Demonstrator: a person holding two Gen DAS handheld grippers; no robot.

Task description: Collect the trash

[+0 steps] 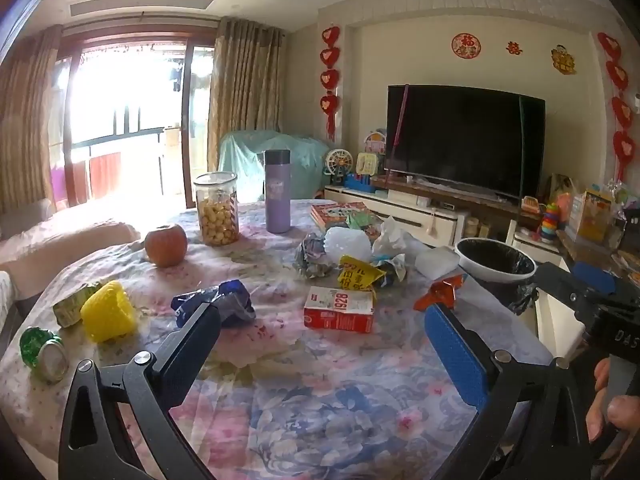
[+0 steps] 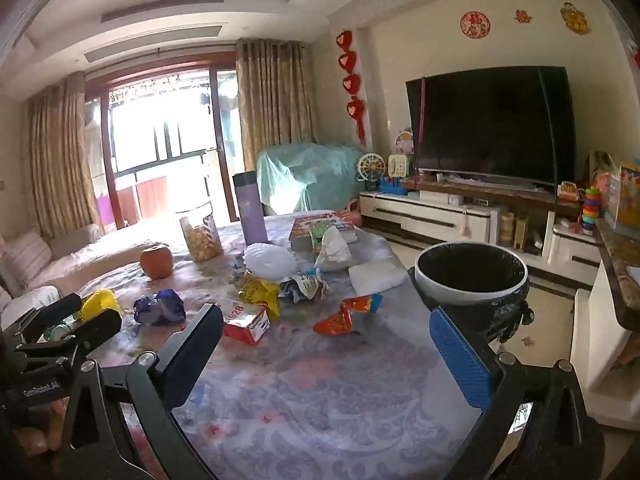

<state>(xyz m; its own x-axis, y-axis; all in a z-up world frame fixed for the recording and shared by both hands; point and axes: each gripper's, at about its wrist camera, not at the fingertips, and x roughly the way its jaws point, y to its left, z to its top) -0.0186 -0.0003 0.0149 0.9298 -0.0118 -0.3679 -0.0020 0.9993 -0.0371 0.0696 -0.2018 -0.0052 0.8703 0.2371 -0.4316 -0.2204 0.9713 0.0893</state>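
Left gripper (image 1: pixel 324 320) and right gripper (image 2: pixel 326 320) spread wide and empty over floral tablecloth (image 1: pixel 320 400), red carton (image 1: pixel 339 309), orange wrapper (image 2: pixel 347 314), yellow wrapper (image 1: pixel 356 276), lined bin (image 2: pixel 472 274) beside table edge

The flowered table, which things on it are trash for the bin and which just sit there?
Trash:
red and white carton
crumpled yellow wrapper
orange foil wrapper
crumpled blue bag
black-lined white bin to receive them

Lying about:
reddish apple
glass snack jar
lilac flask
stacked books
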